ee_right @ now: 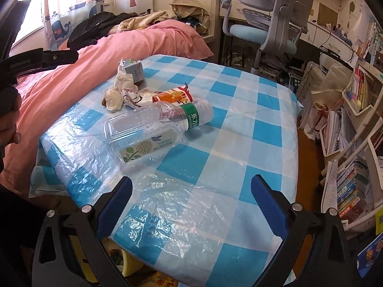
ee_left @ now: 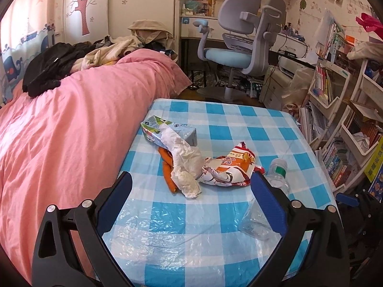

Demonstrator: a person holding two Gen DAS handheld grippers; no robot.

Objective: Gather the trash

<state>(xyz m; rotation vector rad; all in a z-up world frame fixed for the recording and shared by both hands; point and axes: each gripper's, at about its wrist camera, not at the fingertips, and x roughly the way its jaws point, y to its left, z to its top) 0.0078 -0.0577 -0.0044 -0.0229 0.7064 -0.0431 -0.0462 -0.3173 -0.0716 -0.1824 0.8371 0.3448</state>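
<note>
Trash lies on a table with a blue checked cloth (ee_left: 215, 134) (ee_right: 251, 110). A crumpled white tissue (ee_left: 185, 165) (ee_right: 117, 91) drapes over a green and grey carton (ee_left: 167, 131) (ee_right: 134, 70) and an orange wrapper (ee_left: 167, 172). To its right lies a red and orange snack bag (ee_left: 229, 167) (ee_right: 172, 96). An empty clear bottle with a green band (ee_right: 153, 129) (ee_left: 277, 174) lies on its side. A clear plastic bag (ee_right: 182, 205) (ee_left: 153, 234) is spread flat at the near edge. My left gripper (ee_left: 191, 201) is open just short of the tissue. Over the plastic bag, my right gripper (ee_right: 191, 198) is open, short of the bottle.
A bed with a pink duvet (ee_left: 71, 119) and piled clothes borders the table's left side. A grey and blue desk chair (ee_left: 244, 40) stands beyond the far edge. Shelves crammed with books (ee_left: 344, 129) run along the right. A hand holding the left gripper's body (ee_right: 9, 110) shows at the left edge.
</note>
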